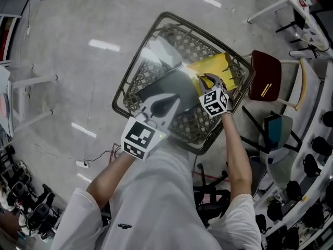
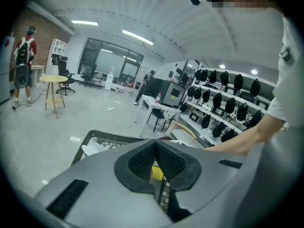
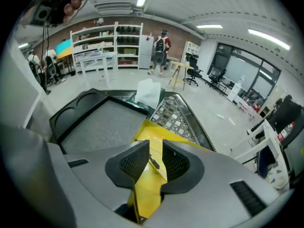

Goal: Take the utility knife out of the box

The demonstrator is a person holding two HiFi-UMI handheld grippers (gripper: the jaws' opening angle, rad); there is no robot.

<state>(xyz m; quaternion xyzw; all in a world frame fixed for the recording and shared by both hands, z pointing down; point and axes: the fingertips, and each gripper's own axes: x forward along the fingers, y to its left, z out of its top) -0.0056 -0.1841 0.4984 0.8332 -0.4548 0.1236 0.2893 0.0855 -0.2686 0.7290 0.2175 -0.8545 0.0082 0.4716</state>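
Observation:
A dark lattice basket (image 1: 130, 82) stands on the floor. Inside it lie a yellow box (image 1: 213, 66) and a flat grey tray (image 1: 166, 85). My right gripper (image 1: 206, 79) is at the near edge of the yellow box. In the right gripper view its jaws (image 3: 156, 159) are shut on a thin yellow flap of the box (image 3: 152, 141), with the grey tray (image 3: 104, 127) to the left. My left gripper (image 1: 161, 105) hovers over the near side of the basket. Its jaws (image 2: 155, 148) are shut with nothing between them. No utility knife shows in any view.
A dark red chair (image 1: 265, 82) stands just right of the basket, and a white table frame (image 1: 31, 82) stands at the left. A cable (image 1: 99, 158) lies on the floor near the basket's front corner. White crumpled paper (image 3: 148, 91) sits at the basket's far end.

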